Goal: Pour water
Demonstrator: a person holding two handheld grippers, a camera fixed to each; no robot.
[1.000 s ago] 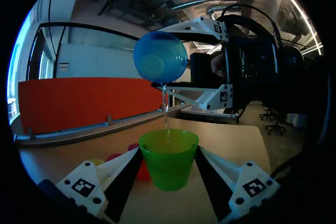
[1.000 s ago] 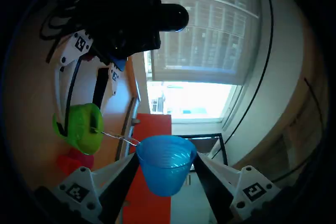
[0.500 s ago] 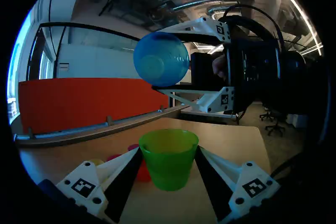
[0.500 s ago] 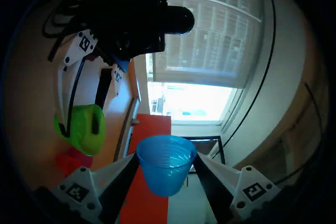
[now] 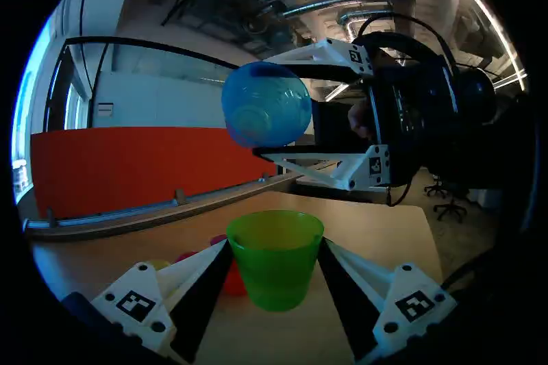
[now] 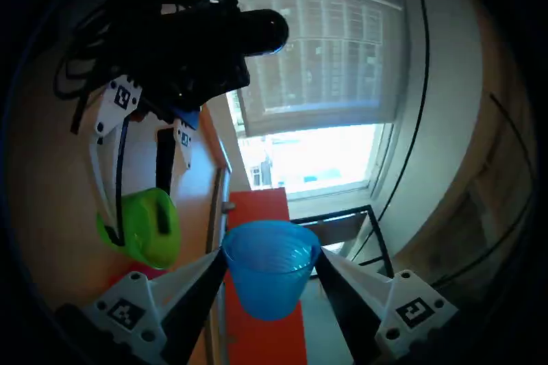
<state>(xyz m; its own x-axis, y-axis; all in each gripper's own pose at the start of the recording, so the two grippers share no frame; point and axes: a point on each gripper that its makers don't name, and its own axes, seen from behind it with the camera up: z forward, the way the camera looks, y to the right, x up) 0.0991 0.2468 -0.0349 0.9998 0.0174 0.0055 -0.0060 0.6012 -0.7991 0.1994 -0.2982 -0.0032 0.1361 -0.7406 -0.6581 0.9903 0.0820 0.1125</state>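
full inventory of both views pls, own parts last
Green cup: 1, green, upright between the left fingers, at the table.
Blue cup: 1, translucent blue, between the right fingers, tipped sideways above the green cup.
Small cups: a few, red, pink, yellowish, behind the green cup, partly hidden.
Table: 1, light wood.
Partition: 1, orange, behind the table.
Window: 1, bright, blinds above.
Office chairs: 2, dark, far off.
Hand: 1, behind the right gripper.
Left gripper: white, closed on the green cup.
Right gripper: white, closed on the blue cup.
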